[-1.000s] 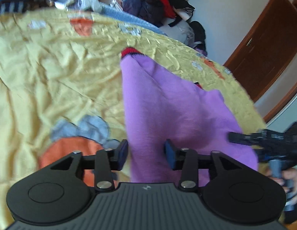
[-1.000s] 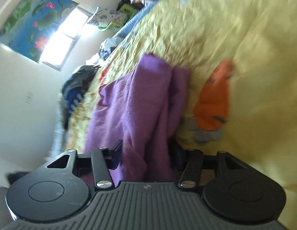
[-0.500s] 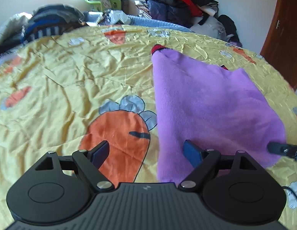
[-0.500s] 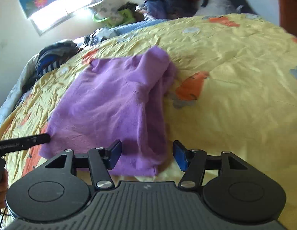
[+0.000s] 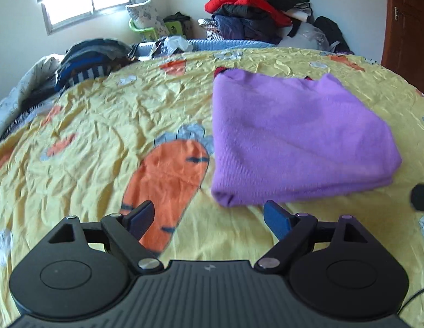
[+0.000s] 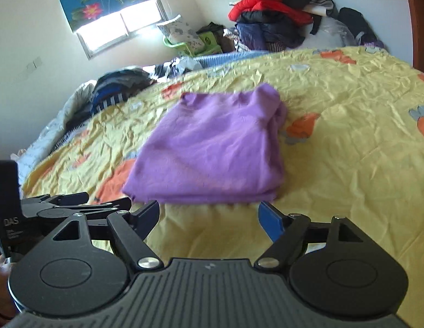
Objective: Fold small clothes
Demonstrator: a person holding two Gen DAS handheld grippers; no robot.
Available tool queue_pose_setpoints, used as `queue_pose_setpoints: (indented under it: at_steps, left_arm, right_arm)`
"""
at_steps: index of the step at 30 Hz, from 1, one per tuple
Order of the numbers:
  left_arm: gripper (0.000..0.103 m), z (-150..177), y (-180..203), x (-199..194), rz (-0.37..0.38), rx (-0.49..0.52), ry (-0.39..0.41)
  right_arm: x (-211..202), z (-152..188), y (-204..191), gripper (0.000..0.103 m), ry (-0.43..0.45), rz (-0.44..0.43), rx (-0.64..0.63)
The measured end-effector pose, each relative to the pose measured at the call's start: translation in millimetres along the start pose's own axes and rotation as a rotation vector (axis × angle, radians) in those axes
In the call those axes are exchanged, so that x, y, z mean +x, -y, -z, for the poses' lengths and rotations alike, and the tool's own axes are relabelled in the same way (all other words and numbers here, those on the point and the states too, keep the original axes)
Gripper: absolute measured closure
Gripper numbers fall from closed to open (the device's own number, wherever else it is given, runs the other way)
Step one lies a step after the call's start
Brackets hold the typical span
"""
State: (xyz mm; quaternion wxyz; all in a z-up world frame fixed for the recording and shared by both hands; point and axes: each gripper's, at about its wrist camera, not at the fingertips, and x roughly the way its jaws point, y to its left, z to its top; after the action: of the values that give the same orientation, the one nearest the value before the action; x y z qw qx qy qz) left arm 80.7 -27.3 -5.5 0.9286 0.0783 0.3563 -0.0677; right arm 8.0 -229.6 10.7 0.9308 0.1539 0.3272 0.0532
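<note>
Taking the purple garment [image 5: 294, 142] as the landmark: far to its left, at the edge of the bed, lies a heap of dark and striped clothes [image 5: 86, 63], and above that a window [image 5: 88, 2] with a lotus-print blind glows in the pale wall. Nearer, the yellow bedsheet [image 5: 75, 142] spreads crumpled and finely creased, printed with cartoon carrots; one large orange carrot [image 5: 168, 183] with a grey-blue top lies just beside the garment's left edge. In front of that carrot the left gripper [image 5: 209, 220] hovers with its jaws spread wide, nothing between its blue-padded fingers [image 5: 274, 218]; they have just been opening, and they stand clear of the cloth's near edge. The garment itself lies flat on the sheet, folded into a thick, roughly four-sided stack of soft, fuzzy knit, its layered edges showing at the near side and a bit of red trim peeking out at the far left corner. The right gripper [image 6: 209, 218] sits just short of the garment's near edge, its jaws also wide and empty, having just been opening. Behind the garment, against the wall, rises a pile of red, black and navy coats [image 5: 253, 11]. To the far right stands a reddish-brown wooden door [image 5: 408, 19]. Nothing lies on top of the garment.
</note>
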Motion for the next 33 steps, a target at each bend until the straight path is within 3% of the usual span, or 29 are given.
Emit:
queue_pose_setpoints:
  at_steps: [9,19,26,33]
  left_arm:
    - [0.016,22.6,-9.8,5.0,-0.005,-0.081,-0.027]
    - [0.015,38.3,-9.8,11.2,0.003,-0.1,-0.034]
    - [0.004,43.7,-11.8,14.7,-0.004,-0.11,-0.013]
    - [0.0,49.4,-13.8,15.7,-0.003,-0.122,0.015]
  right_arm:
    - [32.8,29.9,-13.2,0.024,-0.011,0.124,-0.063]
    - [41.0,42.5,-18.4,0.024,-0.001,0.168,-0.115]
    - [46.8,49.6,-16.5,0.023,0.014,0.189,-0.137]
    - [49.6,58.7,-19.7,0.017,0.054,0.205,-0.18]
